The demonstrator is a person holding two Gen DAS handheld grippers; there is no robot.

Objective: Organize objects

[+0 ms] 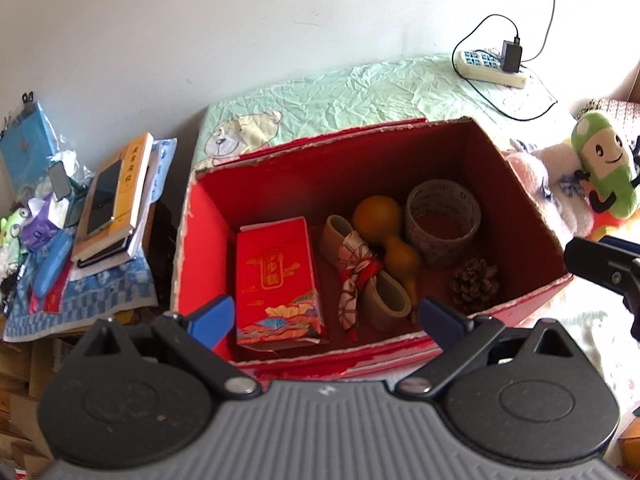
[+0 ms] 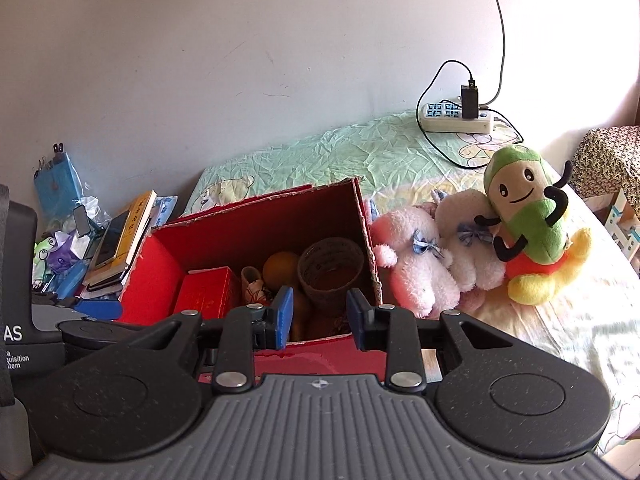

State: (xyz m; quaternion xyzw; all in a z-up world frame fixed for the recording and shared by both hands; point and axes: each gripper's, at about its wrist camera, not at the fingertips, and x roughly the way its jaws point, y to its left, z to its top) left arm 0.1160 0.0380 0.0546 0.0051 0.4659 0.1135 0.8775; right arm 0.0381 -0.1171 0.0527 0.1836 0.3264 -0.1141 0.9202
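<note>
- At the far left of the left wrist view, a stack of books [image 1: 116, 204] with a phone on top lies on a blue checked cloth [image 1: 80, 300] beside the bed.
- In the centre stands the red box [image 1: 516, 208], open at the top, on the pale green sheet [image 1: 360, 92].
- Inside it, from left to right: a red packet [image 1: 276, 280] lying flat, a small sandal [image 1: 360, 272] with patterned straps, a brown gourd [image 1: 384, 224] just behind it, a roll of tape [image 1: 442, 220] standing on its edge ring, and a pine cone [image 1: 474, 284] at the lower right corner.
- The left gripper [image 1: 326, 318] hangs over the box's near wall, its blue pads wide apart with nothing between them.
- The right gripper [image 2: 319, 316] sits low in the centre of its own view, jaws partly apart and gripping nothing, the box behind them.
- Right of the box, plush toys [image 2: 460, 248] lean together, a green one [image 2: 528, 208] on top.
- In the upper right, a power strip [image 2: 456, 118] lies on the sheet.
</note>
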